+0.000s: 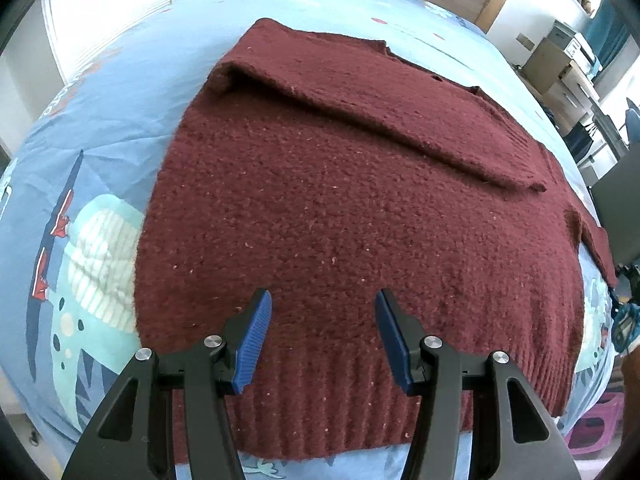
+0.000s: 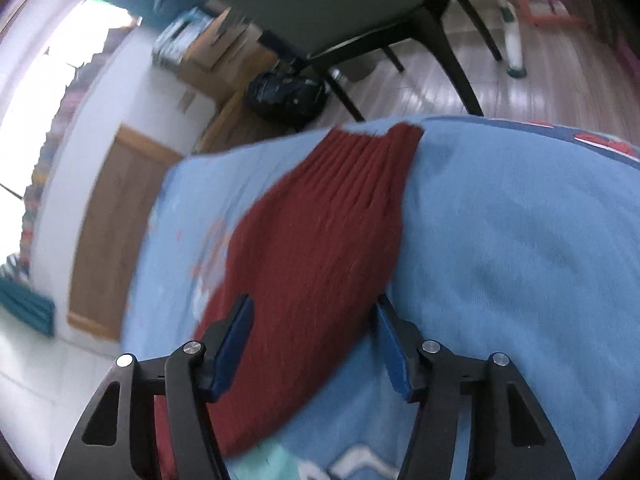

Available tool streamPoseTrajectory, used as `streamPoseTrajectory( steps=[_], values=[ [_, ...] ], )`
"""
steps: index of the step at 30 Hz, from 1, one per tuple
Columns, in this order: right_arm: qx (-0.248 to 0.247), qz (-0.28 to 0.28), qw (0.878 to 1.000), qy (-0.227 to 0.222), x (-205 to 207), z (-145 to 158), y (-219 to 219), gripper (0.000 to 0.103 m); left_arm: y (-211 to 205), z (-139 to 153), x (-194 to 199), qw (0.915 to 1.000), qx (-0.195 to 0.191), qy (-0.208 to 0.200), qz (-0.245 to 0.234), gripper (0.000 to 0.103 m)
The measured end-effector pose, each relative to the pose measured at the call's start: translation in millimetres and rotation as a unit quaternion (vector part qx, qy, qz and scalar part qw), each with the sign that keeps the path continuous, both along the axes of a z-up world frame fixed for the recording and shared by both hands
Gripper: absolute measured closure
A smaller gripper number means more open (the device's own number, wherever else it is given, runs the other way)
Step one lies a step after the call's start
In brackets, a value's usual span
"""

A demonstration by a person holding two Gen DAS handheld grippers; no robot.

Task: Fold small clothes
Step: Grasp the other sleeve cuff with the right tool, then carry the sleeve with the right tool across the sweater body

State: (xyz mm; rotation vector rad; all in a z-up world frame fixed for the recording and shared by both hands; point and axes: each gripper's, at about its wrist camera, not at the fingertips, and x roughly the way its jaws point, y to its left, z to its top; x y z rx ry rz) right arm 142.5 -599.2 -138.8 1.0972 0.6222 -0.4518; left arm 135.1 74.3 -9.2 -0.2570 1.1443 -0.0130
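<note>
Left wrist view gives me the better read of progress: the maroon knit sweater [image 1: 340, 208] lies spread on the blue printed bedsheet [image 1: 96, 128], ribbed hem nearest me; one sleeve [image 1: 360, 108] is already folded in and rests diagonally across the body; the other sleeve [image 1: 596, 248] lies out flat past the sweater's right edge, so I judge that side is not yet done; the body itself has not been folded over, so I would put the job at an early stage, with the second sleeve and the body folds left.

My left gripper [image 1: 323, 300] hangs just above the hem band with its blue pads partly apart; nothing sits between them and I see no cloth pinched, so it is released and empty; whether the tips brush the knit I cannot tell.

From the right wrist view, blurred by motion, my right gripper [image 2: 315, 306] hovers over the outstretched sleeve [image 2: 320, 240], whose ribbed cuff points away toward the bed's far edge, with a dark chair [image 2: 320, 8] on the floor beyond; the jaws stand about half open and straddle the sleeve's width; the pads do not appear to press on the fabric, so I read it as not yet gripping; my guess is that this sleeve is the next thing to take and fold inward.
</note>
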Motion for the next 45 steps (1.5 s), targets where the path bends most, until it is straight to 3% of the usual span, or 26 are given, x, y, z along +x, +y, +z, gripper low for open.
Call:
streamPoseTrajectory(
  steps=[6, 9, 13, 21, 30, 45],
  values=[
    [0.040, -0.057, 0.997, -0.044, 1.5, -6.4, -18.1, 0.045, 6.8, 0.0, -3.7, 1.0000, 0.002, 0.004, 0.002, 0.055],
    [0.054, -0.057, 0.996, -0.033, 10.6, -8.2, -23.1, 0.060, 8.9, 1.7, -5.0, 1.0000, 0.001, 0.003, 0.002, 0.055],
    [0.071, -0.037, 0.996, -0.029, 19.3, -7.1, -21.9, 0.092, 13.1, 2.5, -6.3, 1.0000, -0.004, 0.004, 0.006, 0.055],
    [0.054, 0.029, 0.996, -0.061, 42.2, 28.3, 7.1, 0.093, 20.5, 5.9, -9.9, 0.9997, -0.021, -0.003, 0.009, 0.055],
    [0.075, 0.124, 0.986, -0.080, 93.4, 64.1, 84.3, 0.093, 41.2, 21.7, -21.9, 0.9985, -0.046, -0.024, 0.018, 0.055],
    [0.153, 0.293, 0.937, -0.114, 194.0, 99.1, 303.0, 0.093, 103.6, 37.2, -51.9, 0.9940, -0.077, -0.048, 0.061, 0.055]
  ],
)
